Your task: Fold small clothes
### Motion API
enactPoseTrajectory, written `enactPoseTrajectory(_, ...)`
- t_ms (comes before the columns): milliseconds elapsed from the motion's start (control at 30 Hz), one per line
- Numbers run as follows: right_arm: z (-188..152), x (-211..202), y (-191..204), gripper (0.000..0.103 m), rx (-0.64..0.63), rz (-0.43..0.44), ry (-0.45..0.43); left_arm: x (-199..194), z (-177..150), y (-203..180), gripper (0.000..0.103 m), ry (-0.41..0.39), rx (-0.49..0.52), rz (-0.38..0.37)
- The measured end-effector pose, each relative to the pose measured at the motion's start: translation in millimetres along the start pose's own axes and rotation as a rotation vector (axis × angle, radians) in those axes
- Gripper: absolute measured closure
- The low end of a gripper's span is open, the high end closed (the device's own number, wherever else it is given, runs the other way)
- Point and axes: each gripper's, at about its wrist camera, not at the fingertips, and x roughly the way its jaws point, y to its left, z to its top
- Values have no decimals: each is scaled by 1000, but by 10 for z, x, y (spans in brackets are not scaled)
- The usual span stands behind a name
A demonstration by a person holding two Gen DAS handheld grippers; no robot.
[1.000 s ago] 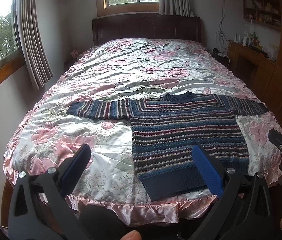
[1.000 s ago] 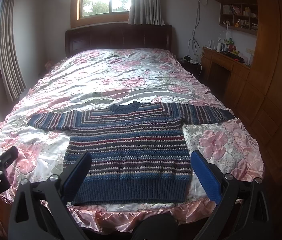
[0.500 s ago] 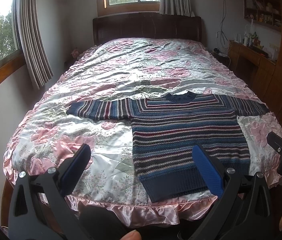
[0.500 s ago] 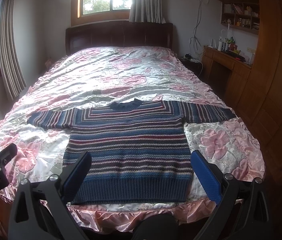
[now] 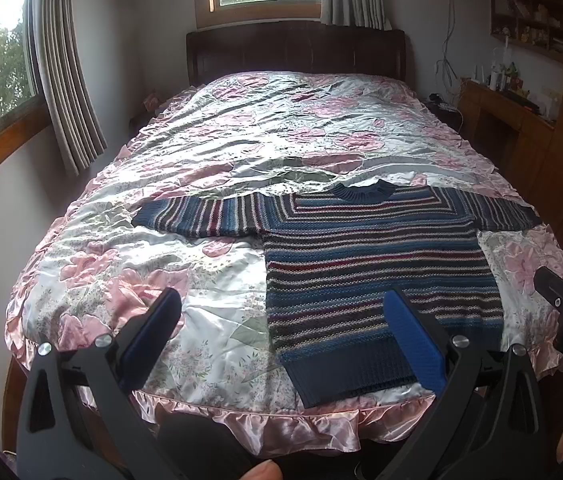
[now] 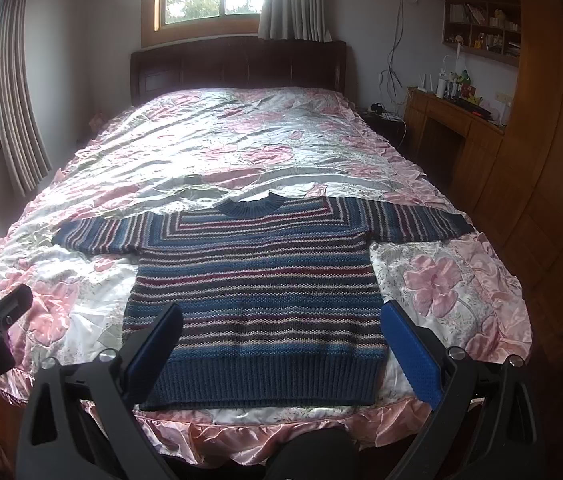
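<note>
Left wrist view: left gripper (image 5: 281, 334) is hovering spread wide, empty.
Right gripper (image 6: 281, 338): gaping, empty.
Striped sweater (image 6: 257, 284): lying flat on bedspread (image 6: 241, 140).

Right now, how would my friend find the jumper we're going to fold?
Look at the big bed with the shiny pink flowery cover. Near its foot end, the striped sweater lies flat, both sleeves spread wide, its dark blue ribbed hem by the frilly edge. It is the only knitted, striped thing on the cover.
</note>
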Motion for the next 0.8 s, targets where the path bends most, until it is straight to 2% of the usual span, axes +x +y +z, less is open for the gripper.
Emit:
enactPoseTrajectory(600,13,195,-30,4,3,5,21,149,0,-53,3,20,10,3)
enactPoseTrajectory(667,35,268,-83,4,9,37,21,276,15,-79,3,34,19,5)
enactPoseTrajectory(733,71,395,-226,4,48,129,11,438,32,-99,3,54,32,-8)
enactPoseTrajectory(800,102,593,-444,4,105,230,-7,564,35,-114,3,31,49,-62)
